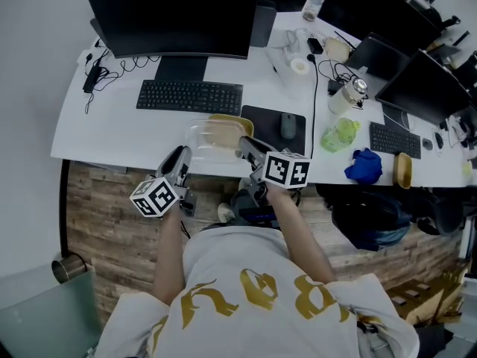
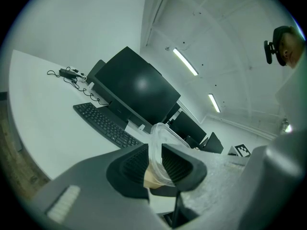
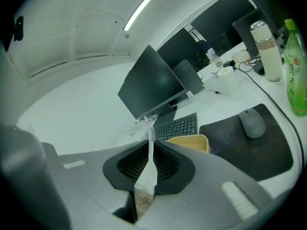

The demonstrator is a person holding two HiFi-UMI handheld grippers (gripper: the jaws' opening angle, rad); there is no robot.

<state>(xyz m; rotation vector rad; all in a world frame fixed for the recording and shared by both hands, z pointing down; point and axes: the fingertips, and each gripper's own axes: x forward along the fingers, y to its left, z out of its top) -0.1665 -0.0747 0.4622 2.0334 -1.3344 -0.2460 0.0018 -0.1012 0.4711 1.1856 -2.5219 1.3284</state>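
A clear plastic bag (image 1: 205, 139) with a tan bread-like piece (image 1: 229, 125) inside hangs between both grippers at the near edge of the white desk (image 1: 89, 125). My left gripper (image 1: 181, 157) is shut on the bag's left edge; in the left gripper view the clear film (image 2: 158, 152) is pinched between the ribbed pads. My right gripper (image 1: 247, 146) is shut on the bag's right edge, and the film (image 3: 147, 169) runs thin between its pads, with the tan piece (image 3: 189, 143) just beyond.
On the desk stand a black keyboard (image 1: 189, 96), a monitor (image 1: 175, 17), a mouse (image 1: 288, 125) on a dark pad, a steel bottle (image 1: 350, 94), a green bottle (image 1: 340, 134) and a blue cloth (image 1: 364, 165). More monitors stand at the right.
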